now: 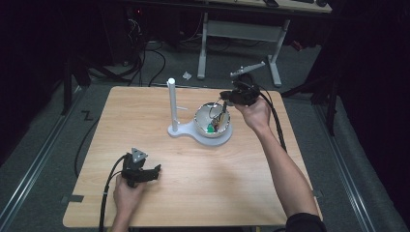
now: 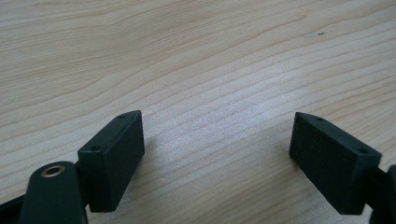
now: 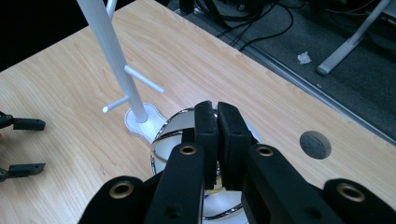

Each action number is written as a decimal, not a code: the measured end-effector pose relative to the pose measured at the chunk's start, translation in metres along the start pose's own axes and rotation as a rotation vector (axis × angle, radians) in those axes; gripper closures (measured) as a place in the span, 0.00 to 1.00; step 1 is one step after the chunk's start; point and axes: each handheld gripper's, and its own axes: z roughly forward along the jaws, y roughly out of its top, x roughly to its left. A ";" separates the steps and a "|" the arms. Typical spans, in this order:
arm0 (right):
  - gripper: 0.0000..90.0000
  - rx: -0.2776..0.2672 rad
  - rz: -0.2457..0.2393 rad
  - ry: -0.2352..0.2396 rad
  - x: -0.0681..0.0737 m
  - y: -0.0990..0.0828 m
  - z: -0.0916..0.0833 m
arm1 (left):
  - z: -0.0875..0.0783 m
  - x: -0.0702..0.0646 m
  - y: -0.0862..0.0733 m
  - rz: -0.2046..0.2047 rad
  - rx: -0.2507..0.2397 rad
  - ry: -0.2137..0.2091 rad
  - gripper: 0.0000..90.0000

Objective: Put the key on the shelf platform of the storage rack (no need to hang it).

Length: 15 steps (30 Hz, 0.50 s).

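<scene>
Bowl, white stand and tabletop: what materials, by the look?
Bowl: looks like polished metal, going by its mirror-like rim and reflections in the right gripper view. White stand: probably plastic or painted metal; smooth, matte, uniformly white, with thin side pegs. Table: light wood or wood-look laminate; clear grain lines, low sheen.

The tongs (image 2: 217, 154) gape wide over bare wooden table (image 2: 196, 60).
</scene>
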 end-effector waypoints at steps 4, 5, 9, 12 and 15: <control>0.98 0.007 0.007 0.003 -0.001 -0.004 0.007 | 0.000 0.000 0.000 0.001 0.001 0.000 0.21; 0.98 0.014 0.011 0.001 -0.001 -0.004 0.009 | 0.000 0.000 0.000 0.001 0.001 0.001 0.21; 0.98 0.028 0.017 -0.004 0.000 -0.008 0.016 | 0.000 0.000 0.000 0.000 0.000 0.001 0.21; 0.98 0.030 0.019 -0.002 -0.001 -0.011 0.022 | 0.000 0.000 0.000 0.000 0.000 0.001 0.21; 0.98 0.036 0.026 -0.004 -0.001 -0.014 0.027 | 0.000 0.000 0.000 0.001 0.001 0.001 0.21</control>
